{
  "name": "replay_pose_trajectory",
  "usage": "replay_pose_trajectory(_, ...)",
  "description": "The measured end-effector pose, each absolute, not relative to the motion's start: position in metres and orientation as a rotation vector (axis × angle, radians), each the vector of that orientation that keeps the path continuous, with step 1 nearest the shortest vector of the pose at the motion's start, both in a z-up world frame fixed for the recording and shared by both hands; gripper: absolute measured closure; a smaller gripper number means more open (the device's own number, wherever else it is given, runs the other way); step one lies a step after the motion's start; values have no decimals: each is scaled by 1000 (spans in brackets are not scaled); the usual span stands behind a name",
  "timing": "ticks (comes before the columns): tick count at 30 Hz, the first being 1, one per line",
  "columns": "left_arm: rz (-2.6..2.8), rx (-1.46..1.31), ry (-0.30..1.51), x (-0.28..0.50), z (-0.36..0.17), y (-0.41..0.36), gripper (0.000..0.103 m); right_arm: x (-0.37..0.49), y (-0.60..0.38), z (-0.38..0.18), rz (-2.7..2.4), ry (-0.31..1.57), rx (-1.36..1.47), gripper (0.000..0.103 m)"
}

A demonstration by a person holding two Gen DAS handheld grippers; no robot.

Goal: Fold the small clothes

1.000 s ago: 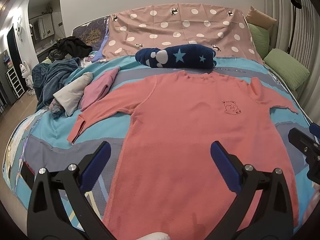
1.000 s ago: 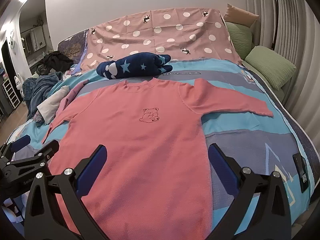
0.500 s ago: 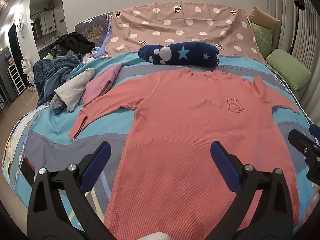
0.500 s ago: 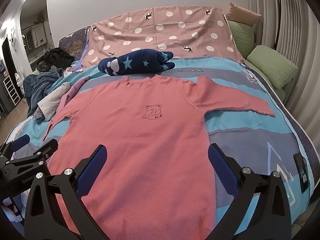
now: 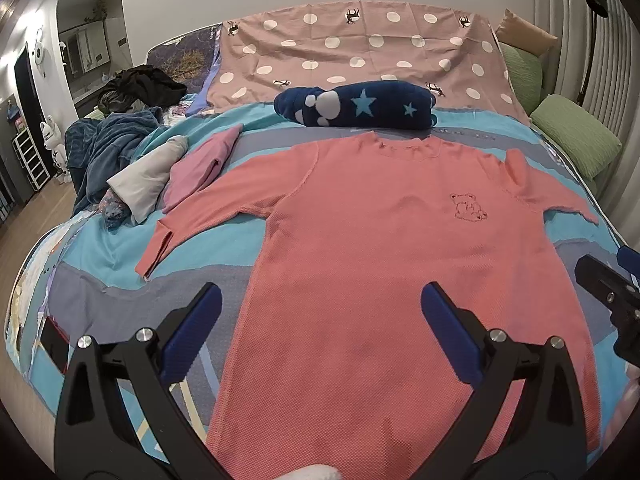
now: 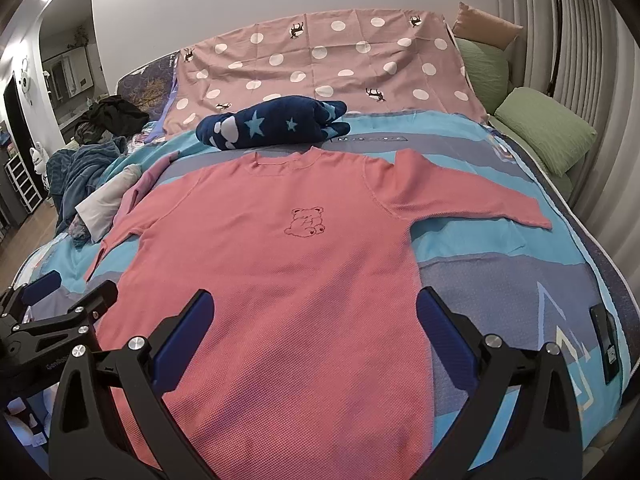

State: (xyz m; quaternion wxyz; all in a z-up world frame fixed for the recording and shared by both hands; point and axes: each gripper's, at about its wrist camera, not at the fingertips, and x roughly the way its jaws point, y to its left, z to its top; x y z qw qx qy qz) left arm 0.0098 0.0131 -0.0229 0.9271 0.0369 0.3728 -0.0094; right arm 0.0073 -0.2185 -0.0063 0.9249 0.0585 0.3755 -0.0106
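Observation:
A salmon-pink long-sleeved top [image 5: 384, 248] with a small bear outline on the chest lies flat and face up on the bed, both sleeves spread out; it also fills the right wrist view [image 6: 280, 272]. My left gripper [image 5: 318, 316] is open and empty, above the lower left part of the top. My right gripper [image 6: 316, 316] is open and empty, above the top's lower right part. Each gripper shows at the edge of the other's view.
A rolled navy star blanket [image 5: 360, 106] lies just beyond the collar. Folded pink and white clothes [image 5: 168, 164] and a blue heap [image 5: 104, 140] sit at the left. Green pillows [image 6: 544, 128] line the right. A dark phone-like object [image 6: 606, 344] lies near the bed's right edge.
Both grippers have shifted a little, so the top sits slightly lower and nearer in both views. Their jaws stay open. The top has not moved.

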Motion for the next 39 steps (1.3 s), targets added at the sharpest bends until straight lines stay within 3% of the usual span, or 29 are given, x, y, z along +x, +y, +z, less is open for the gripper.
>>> replay_pose_trajectory(39,-19,59,793,12,-40,22,2,11,-215,-18,-28,802,115,2)
